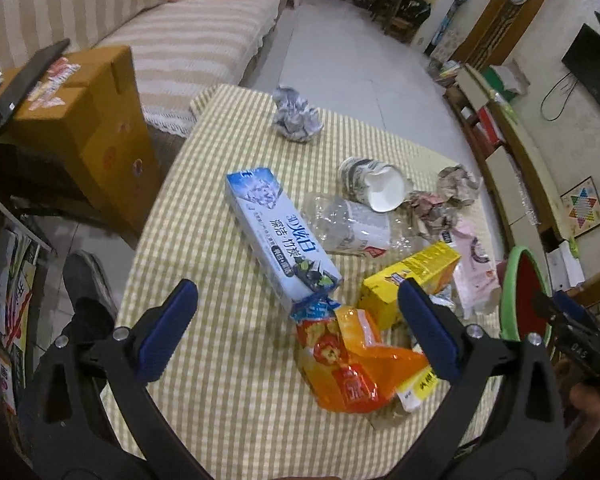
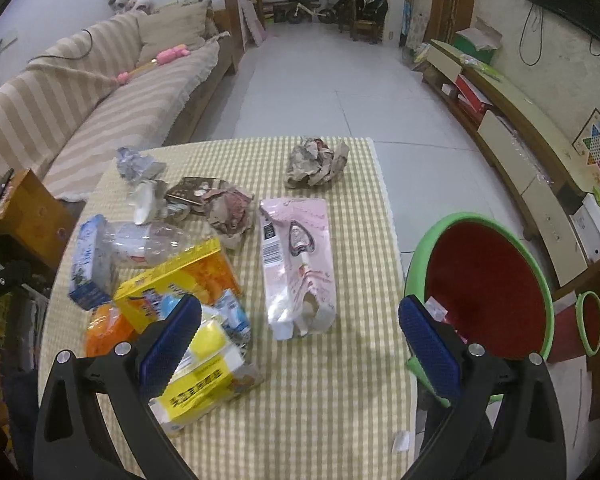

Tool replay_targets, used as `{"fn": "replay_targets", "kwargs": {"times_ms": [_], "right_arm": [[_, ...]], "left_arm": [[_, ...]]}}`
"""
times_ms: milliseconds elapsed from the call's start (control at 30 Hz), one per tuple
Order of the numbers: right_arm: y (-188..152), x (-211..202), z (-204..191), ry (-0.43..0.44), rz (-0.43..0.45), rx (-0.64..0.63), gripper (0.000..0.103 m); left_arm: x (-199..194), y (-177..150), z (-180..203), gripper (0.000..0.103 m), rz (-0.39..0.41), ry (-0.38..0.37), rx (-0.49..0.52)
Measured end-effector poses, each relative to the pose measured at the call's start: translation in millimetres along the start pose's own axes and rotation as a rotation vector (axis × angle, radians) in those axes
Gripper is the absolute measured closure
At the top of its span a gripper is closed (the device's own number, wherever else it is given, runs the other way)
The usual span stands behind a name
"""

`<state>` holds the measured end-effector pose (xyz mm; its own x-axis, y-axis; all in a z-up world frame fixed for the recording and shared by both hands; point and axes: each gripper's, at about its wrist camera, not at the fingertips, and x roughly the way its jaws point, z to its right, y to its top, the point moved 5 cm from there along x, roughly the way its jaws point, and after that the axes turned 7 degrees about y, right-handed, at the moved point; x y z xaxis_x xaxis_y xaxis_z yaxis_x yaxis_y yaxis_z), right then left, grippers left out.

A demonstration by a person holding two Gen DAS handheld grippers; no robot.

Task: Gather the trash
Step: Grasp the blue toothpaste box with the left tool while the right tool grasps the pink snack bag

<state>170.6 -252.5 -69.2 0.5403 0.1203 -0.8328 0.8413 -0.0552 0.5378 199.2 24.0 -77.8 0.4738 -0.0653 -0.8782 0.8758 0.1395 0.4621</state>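
from the left wrist view, the left gripper (image 1: 300, 332) hangs with jaws spread wide and empty over the checked tablecloth (image 1: 220, 400). the orange snack wrapper (image 1: 352, 364) lies right between the fingers: thin, crinkly film, light and probably slippery, best pinched at a bunched fold. at 12 o'clock from it lies the blue toothpaste box (image 1: 280, 236), stiff card, easy to take across its narrow sides. a crushed clear bottle (image 1: 352, 224) and paper cup (image 1: 374, 184) at 1 o'clock look springy.

from the right wrist view, the right gripper (image 2: 300, 344) is also spread and empty. the pink pouch (image 2: 296, 264) lies flat at 12 o'clock, limp; the red-lined green bin (image 2: 480, 280) stands at 2 o'clock beside the table.
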Motion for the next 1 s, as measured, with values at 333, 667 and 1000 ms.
{"fn": "replay_targets", "kwargs": {"times_ms": [333, 667, 1000], "right_arm": [[16, 58, 18, -0.024, -0.084, -0.001, 0.012], [18, 109, 29, -0.008, -0.19, 0.024, 0.021], [9, 132, 35, 0.035, -0.252, 0.054, 0.045]], "left_arm": [[58, 11, 7, 0.005, -0.104, 0.035, -0.055], [101, 14, -2, 0.006, -0.192, 0.107, -0.104], [118, 4, -12, 0.048, -0.252, 0.101, -0.125]]}}
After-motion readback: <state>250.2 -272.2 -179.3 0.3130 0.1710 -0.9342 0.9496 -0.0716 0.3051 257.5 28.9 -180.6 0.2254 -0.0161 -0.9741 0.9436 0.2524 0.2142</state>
